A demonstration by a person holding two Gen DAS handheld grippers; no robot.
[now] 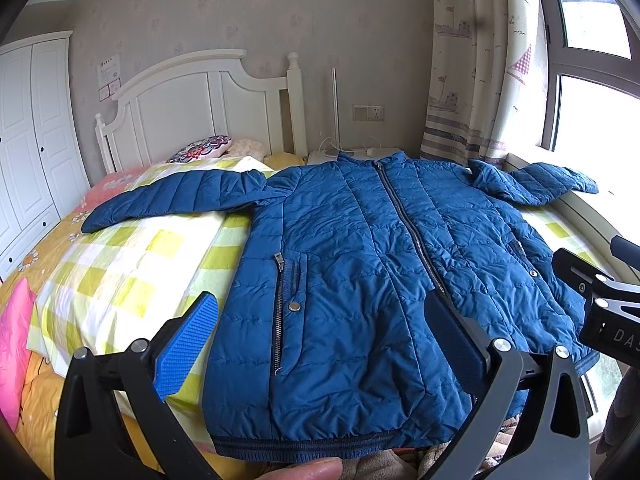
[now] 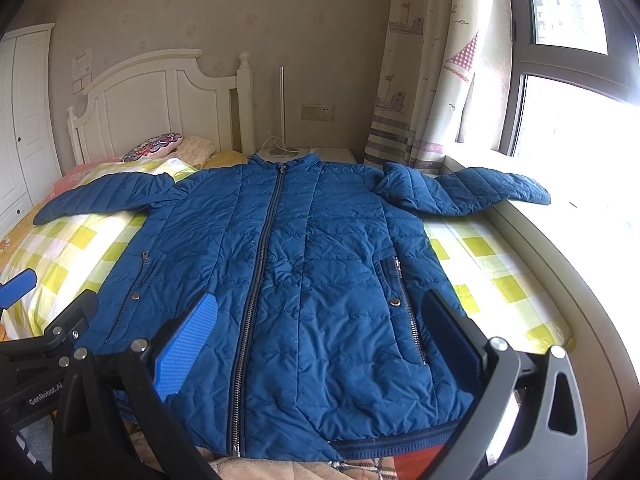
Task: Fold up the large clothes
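A blue quilted puffer jacket point(image 1: 360, 264) point(image 2: 304, 264) lies flat on the bed, zipped up, collar toward the headboard and both sleeves spread out sideways. Its right sleeve point(image 2: 480, 190) reaches onto the window sill. My left gripper point(image 1: 320, 344) hovers open above the hem on the jacket's left half, nothing between its blue pads. My right gripper point(image 2: 320, 344) hangs open over the hem near the zipper and right pocket, also holding nothing. The right gripper's body point(image 1: 604, 304) shows at the right edge of the left wrist view.
The bed carries a yellow-and-white checked cover point(image 1: 128, 272) and pillows point(image 1: 200, 148) by the white headboard point(image 1: 192, 96). A white wardrobe point(image 1: 28, 140) stands at the left. Curtain point(image 2: 424, 80), window and sill point(image 2: 560, 264) run along the right. A fingertip point(image 1: 312, 470) shows at the bottom.
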